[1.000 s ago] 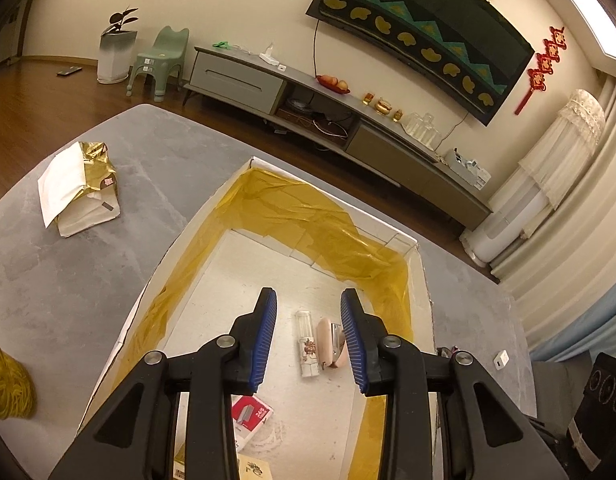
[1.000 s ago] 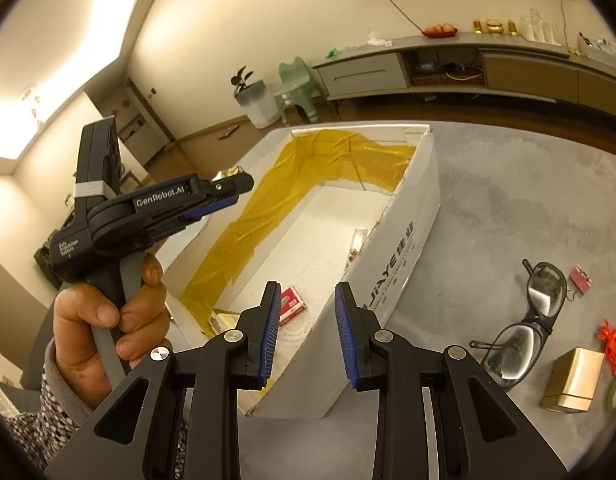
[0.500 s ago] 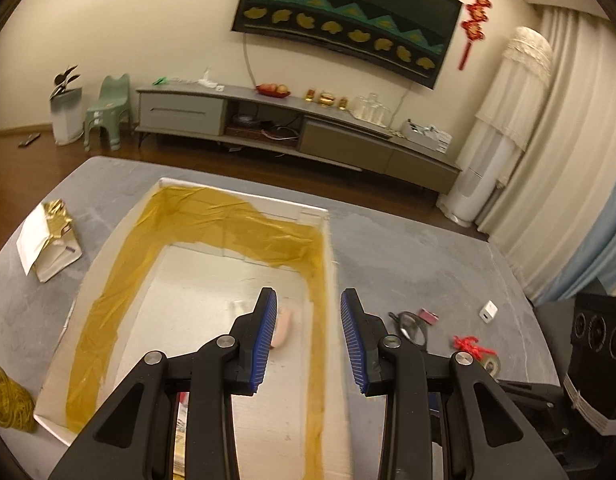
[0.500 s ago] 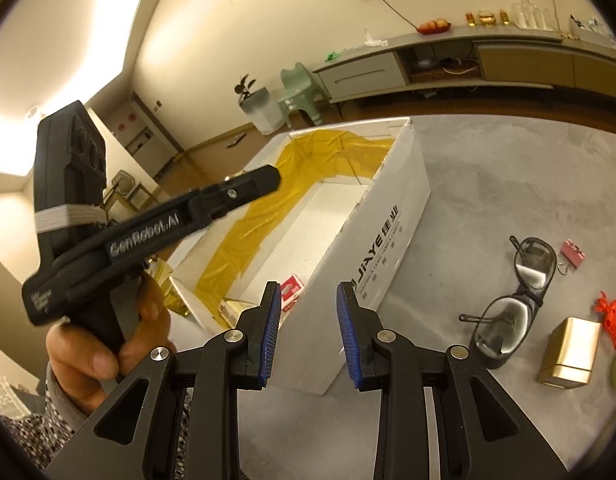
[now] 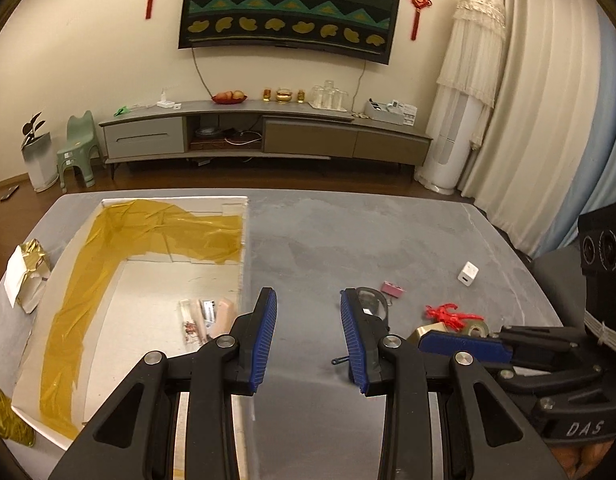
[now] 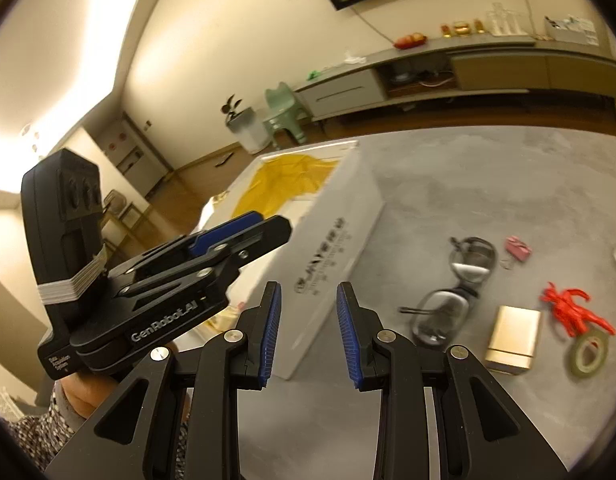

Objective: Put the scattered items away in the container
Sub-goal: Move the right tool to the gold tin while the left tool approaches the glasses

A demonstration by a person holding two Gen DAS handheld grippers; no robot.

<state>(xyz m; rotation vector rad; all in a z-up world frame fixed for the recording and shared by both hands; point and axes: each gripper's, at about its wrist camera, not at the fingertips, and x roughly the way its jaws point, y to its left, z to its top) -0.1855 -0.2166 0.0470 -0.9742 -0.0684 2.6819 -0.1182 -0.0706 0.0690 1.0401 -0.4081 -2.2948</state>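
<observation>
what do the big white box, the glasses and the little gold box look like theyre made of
White box: likely matte cardboard, with flat printed walls and yellowish tape or film lining the inside.
Glasses: clear glossy plastic lenses, probably, on a dark frame; the table shows through them.
Gold box: smooth metallic-looking finish with a soft sheen; foil-faced card or metal, hard to tell which.

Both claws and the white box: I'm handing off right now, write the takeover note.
Left claw: open, empty, above the table just right of the white box.
Right claw: open, empty, near the box's outer corner.
Done: a few small items lie on the box floor, including a pink piece and a clear packet.
Left on the table right of the box: glasses, gold box, red knot, tape roll, pink clip, white charger. A gold foil bag lies left of the box.
</observation>
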